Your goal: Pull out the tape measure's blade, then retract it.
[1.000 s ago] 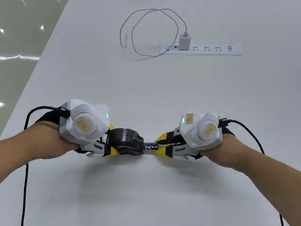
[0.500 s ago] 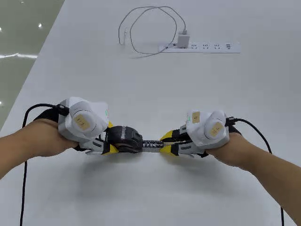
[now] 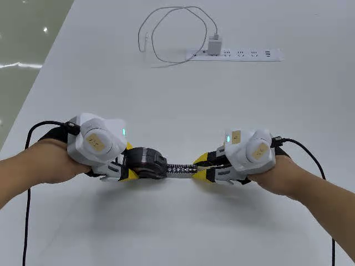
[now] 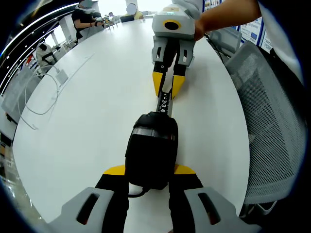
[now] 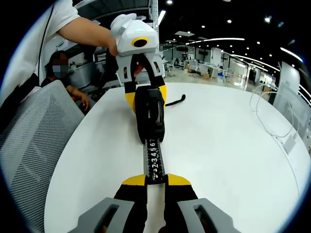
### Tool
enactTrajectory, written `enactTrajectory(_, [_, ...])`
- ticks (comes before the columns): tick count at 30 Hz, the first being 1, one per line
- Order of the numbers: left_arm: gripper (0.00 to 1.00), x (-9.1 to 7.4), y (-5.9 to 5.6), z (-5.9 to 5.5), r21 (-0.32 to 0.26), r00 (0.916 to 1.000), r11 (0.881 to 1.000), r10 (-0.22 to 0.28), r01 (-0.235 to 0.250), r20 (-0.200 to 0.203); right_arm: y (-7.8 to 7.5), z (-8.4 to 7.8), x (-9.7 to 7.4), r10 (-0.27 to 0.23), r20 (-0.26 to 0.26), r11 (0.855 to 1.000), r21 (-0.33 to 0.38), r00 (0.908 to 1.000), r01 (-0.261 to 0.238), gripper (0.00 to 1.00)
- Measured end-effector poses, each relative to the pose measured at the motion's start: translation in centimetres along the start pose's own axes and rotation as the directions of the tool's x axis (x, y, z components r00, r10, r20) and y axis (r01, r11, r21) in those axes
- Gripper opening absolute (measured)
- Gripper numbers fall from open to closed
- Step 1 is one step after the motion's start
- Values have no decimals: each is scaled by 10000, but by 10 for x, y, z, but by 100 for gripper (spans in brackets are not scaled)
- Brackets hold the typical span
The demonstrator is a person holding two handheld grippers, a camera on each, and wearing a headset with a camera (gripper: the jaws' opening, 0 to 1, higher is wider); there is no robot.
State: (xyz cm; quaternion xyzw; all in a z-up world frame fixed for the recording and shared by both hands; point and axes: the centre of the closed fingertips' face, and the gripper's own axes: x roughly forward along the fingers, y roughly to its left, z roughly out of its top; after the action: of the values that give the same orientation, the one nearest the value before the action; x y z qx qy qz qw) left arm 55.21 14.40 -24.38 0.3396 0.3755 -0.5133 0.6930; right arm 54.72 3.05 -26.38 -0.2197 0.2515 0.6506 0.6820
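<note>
Both clamped: left gripper [image 4: 150, 171] on case [image 4: 151, 148], right gripper [image 5: 155, 181] on blade [image 5: 153, 158]. Risk: snap-back into case through a slackened pinch or skewed pull.

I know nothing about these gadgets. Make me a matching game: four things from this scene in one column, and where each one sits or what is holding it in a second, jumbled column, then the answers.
Things:
1. black tape measure case
2. black blade with white numbers
3. long white power strip
4. white charger plug

Places or states:
A. plugged into the strip near its left end in the head view
B. clamped in the left gripper
C. lying at the far side of the white table
D. drawn out of the case, tip pinched by the right gripper

Pairs: 1-B, 2-D, 3-C, 4-A
</note>
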Motion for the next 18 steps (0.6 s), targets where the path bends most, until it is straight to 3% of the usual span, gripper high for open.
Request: enactTrajectory(18, [26,-1,0,0,-24,10000,10000,4,-4,3,-1,-8,-13,-33,-144,10000,-23,9999,33,8])
